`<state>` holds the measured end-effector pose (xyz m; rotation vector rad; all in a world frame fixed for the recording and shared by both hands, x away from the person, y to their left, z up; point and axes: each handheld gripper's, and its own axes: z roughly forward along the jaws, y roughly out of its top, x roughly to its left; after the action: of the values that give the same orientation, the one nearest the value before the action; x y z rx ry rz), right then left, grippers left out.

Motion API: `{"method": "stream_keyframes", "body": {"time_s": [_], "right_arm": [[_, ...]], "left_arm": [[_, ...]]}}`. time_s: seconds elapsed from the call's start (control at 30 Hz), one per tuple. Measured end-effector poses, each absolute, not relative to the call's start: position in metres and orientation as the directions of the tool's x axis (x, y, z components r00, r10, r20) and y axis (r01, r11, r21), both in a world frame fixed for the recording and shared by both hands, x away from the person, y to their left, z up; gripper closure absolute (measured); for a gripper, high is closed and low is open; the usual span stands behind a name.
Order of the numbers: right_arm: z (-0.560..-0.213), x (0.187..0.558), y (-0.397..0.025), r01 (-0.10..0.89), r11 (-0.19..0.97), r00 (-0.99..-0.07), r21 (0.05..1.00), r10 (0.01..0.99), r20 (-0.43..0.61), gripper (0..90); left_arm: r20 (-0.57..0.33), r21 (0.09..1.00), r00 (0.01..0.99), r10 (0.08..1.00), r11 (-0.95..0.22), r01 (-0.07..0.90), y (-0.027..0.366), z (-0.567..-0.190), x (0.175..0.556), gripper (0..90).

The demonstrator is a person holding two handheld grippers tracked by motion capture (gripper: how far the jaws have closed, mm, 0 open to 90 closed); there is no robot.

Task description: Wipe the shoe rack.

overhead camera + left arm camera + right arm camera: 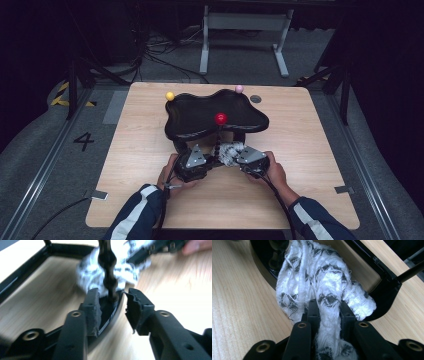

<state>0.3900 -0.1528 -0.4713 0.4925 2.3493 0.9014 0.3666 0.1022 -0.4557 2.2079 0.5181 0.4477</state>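
**Cloth clamped in my right tongs, at the foot of the black stand**

My right tongs [329, 307] are closed on the white-and-grey knitted cloth [322, 280]; a thick fold runs down between the two jaws and the rest bunches up just ahead of them, against the curved black base [384, 297] of the stand. From above, I see the cloth [229, 151] lying between my two tongs, just in front of the right tongs [239, 159] and to the inner side of the left tongs [212, 161].

My left tongs [110, 307] stand apart, with a clear gap between the jaws. In that gap sits the edge of the black base [110, 312], and a knobbly black post [108, 267] rises from it just beyond the jaw tips; whether the pads touch the base I cannot tell, as the picture is blurred. The cloth [90, 272] lies right behind the post.

Past both tongs, the wavy black tray [200, 117] stands raised over the table [140, 145], with a red ball [220, 118] at its near edge, a yellow ball [170, 95] and a pink ball [239, 89] at its far corners.
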Motion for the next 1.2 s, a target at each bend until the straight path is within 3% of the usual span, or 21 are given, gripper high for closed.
{"method": "stream_keyframes", "body": {"time_s": [0.2,0.4,0.53,0.57,0.9,1.0,1.07,1.1,1.2], "right_arm": [[-0.471,0.390,-0.153,0.132,0.706,-0.770,0.696,0.515,-0.376,76.5],[-0.471,0.391,-0.153,0.131,0.707,-0.771,0.695,0.513,-0.376,76.5],[-0.471,0.391,-0.153,0.136,0.706,-0.771,0.695,0.516,-0.373,76.5],[-0.471,0.391,-0.154,0.140,0.707,-0.770,0.693,0.518,-0.373,76.5],[-0.471,0.394,-0.156,0.150,0.706,-0.772,0.692,0.521,-0.365,76.4],[-0.471,0.394,-0.157,0.153,0.703,-0.773,0.694,0.523,-0.360,76.4],[-0.471,0.394,-0.157,0.155,0.702,-0.773,0.695,0.524,-0.358,76.4],[-0.471,0.395,-0.157,0.152,0.706,-0.776,0.692,0.519,-0.359,76.3],[-0.472,0.394,-0.157,0.153,0.704,-0.776,0.693,0.520,-0.358,76.3]], "left_arm": [[0.104,0.752,0.828,0.551,-0.588,0.297,0.136,-0.462,0.365,48.0],[0.036,0.748,0.730,0.683,-0.503,0.434,0.187,-0.466,0.382,35.8],[0.011,0.758,0.682,0.732,-0.450,0.471,0.201,-0.466,0.392,33.3],[0.004,0.755,0.668,0.744,-0.440,0.486,0.204,-0.465,0.396,28.7],[-0.053,0.800,0.578,0.814,-0.312,0.512,0.231,-0.463,0.431,25.1],[0.020,0.810,0.535,0.845,-0.327,0.487,0.231,-0.466,0.439,26.9],[0.022,0.794,0.529,0.849,-0.335,0.506,0.231,-0.466,0.445,26.6],[-0.029,0.791,0.517,0.856,-0.296,0.535,0.233,-0.466,0.456,24.6],[-0.032,0.801,0.508,0.861,-0.282,0.529,0.233,-0.465,0.463,24.5]]}}
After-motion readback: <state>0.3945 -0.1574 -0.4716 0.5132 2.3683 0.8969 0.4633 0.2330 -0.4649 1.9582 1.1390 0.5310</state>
